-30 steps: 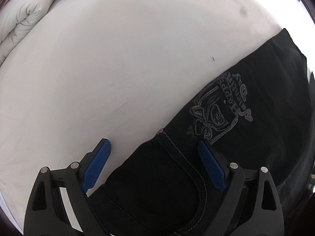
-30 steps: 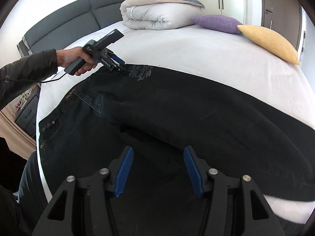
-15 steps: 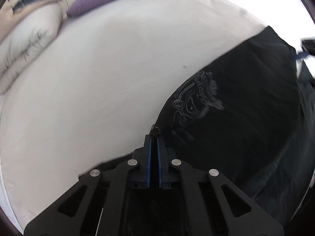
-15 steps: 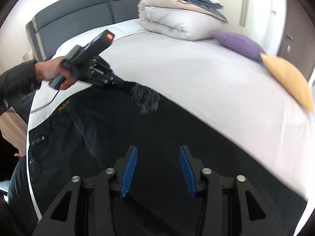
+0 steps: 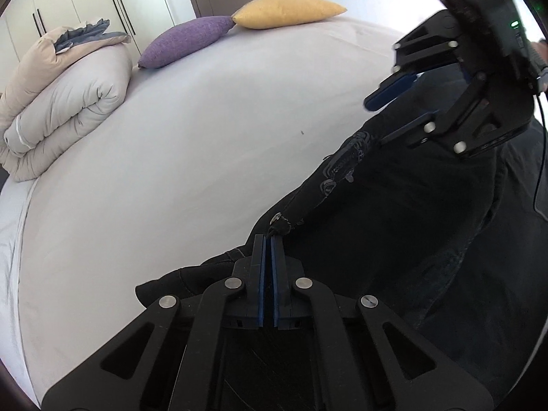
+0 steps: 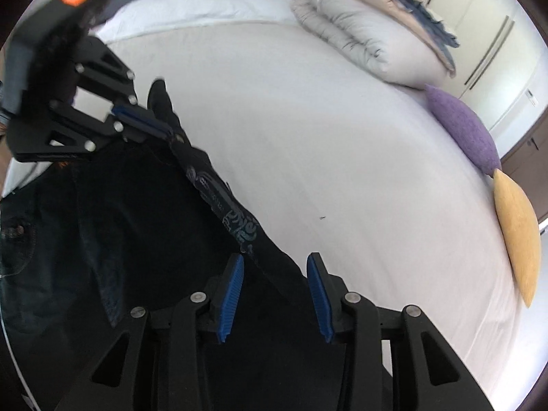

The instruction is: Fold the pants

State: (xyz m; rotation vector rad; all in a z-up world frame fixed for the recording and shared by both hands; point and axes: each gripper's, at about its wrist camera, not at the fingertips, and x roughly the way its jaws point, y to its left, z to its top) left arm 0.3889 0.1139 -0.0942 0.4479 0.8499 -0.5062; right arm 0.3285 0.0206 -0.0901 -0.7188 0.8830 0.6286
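The left claw (image 5: 267,239) was clamped on the edge of the black pants (image 5: 428,233), lifting that edge off the bed (image 5: 205,137). The right claw (image 6: 275,260) stood open, its blue fingers (image 6: 233,291) straddling the raised fold. Beyond lay a folded duvet (image 6: 370,34).

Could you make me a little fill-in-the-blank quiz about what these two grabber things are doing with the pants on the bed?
1. The left gripper is ____ on the edge of the pants.
2. The right gripper has its jaws ____, with the lifted edge of the pants running between them.
3. Next to the purple pillow lies a pillow coloured ____.
4. The folded duvet rests on the ____.

Missing words: shut; open; yellow; bed
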